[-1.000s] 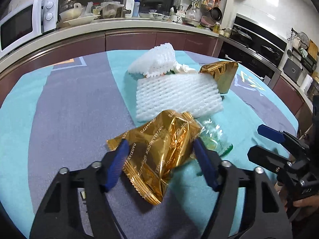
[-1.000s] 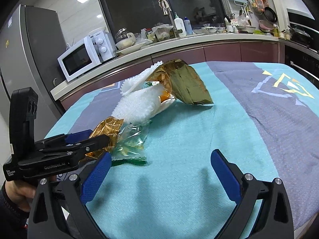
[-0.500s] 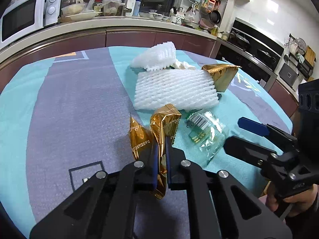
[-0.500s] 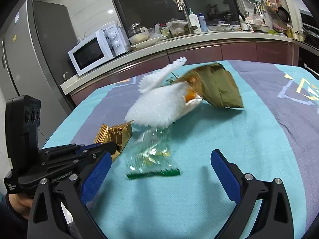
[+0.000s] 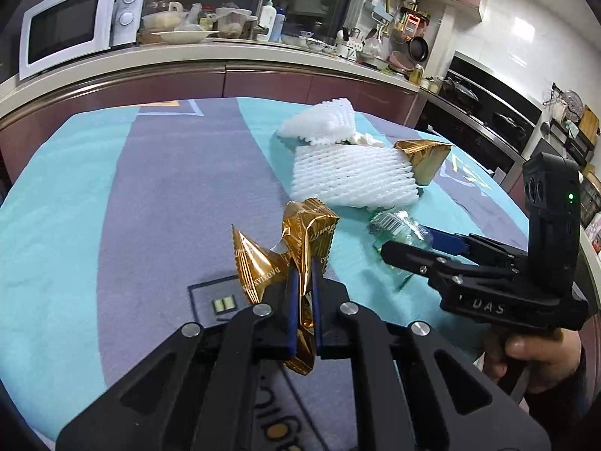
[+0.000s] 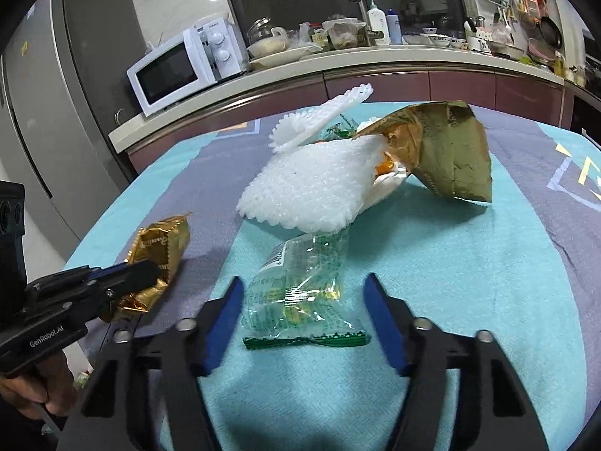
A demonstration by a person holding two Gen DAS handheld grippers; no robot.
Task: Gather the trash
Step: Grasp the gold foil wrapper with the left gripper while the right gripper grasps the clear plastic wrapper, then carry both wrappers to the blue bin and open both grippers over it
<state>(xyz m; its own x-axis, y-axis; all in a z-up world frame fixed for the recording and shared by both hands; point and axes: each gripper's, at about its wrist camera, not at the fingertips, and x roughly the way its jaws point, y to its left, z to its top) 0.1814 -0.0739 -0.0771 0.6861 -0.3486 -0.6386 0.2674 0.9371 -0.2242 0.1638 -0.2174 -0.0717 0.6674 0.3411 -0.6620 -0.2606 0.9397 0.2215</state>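
Note:
My left gripper (image 5: 303,282) is shut on a crumpled gold foil wrapper (image 5: 296,236) and holds it over the table; the wrapper also shows in the right wrist view (image 6: 157,259). My right gripper (image 6: 304,293) is open, its fingers on either side of a clear plastic wrapper with a green edge (image 6: 300,285), which shows in the left wrist view (image 5: 402,225) too. Beyond lie white foam nets (image 6: 311,188) and a larger gold bag (image 6: 447,150).
The table has a teal and grey cloth (image 6: 469,263). A second foam net (image 5: 326,120) lies at the far side. A kitchen counter with a microwave (image 5: 75,26), dishes and bottles runs behind the table. The right gripper's body (image 5: 488,278) is at the left view's right.
My left gripper closed on the gold wrapper and lifted it back toward me. My right gripper moved forward, its fingers now on either side of the clear wrapper.

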